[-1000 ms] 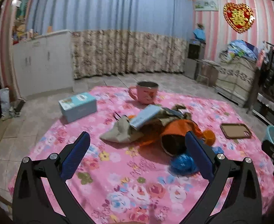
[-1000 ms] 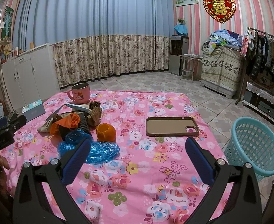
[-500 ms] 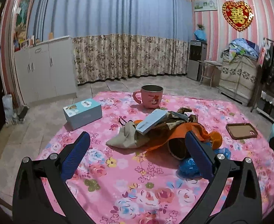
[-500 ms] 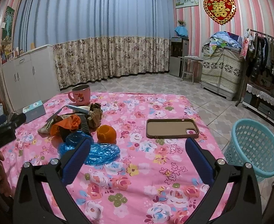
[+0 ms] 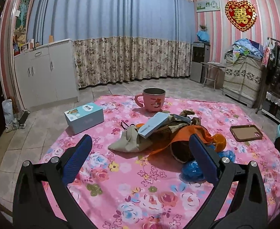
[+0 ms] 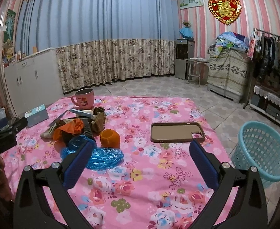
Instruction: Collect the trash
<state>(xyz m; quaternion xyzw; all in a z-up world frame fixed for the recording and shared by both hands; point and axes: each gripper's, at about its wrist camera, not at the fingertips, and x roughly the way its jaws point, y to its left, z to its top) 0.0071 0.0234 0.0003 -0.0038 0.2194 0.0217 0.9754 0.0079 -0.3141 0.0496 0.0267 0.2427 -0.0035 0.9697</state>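
Observation:
A heap of trash lies on the pink floral tablecloth (image 5: 124, 181): a beige crumpled bag (image 5: 129, 141), a pale blue flat packet (image 5: 153, 125), an orange plastic bag (image 5: 189, 133), orange peel (image 6: 110, 138) and blue crumpled plastic (image 6: 103, 157). My left gripper (image 5: 140, 157) hovers open just short of the heap, holding nothing. My right gripper (image 6: 140, 157) is open and empty above the cloth, with the blue plastic beside its left finger. A light blue mesh basket (image 6: 262, 148) stands on the floor at the table's right.
A pink mug (image 5: 152, 102) and a light blue box (image 5: 84, 118) sit at the far left of the table. A brown phone case (image 6: 177, 131) lies right of the heap. A hand (image 6: 0, 179) shows at the left edge of the right wrist view. Cabinets line the left wall.
The left gripper has risen and pulled back a little, so the heap sits further from its fingers. The right gripper has barely moved. Both stay open.

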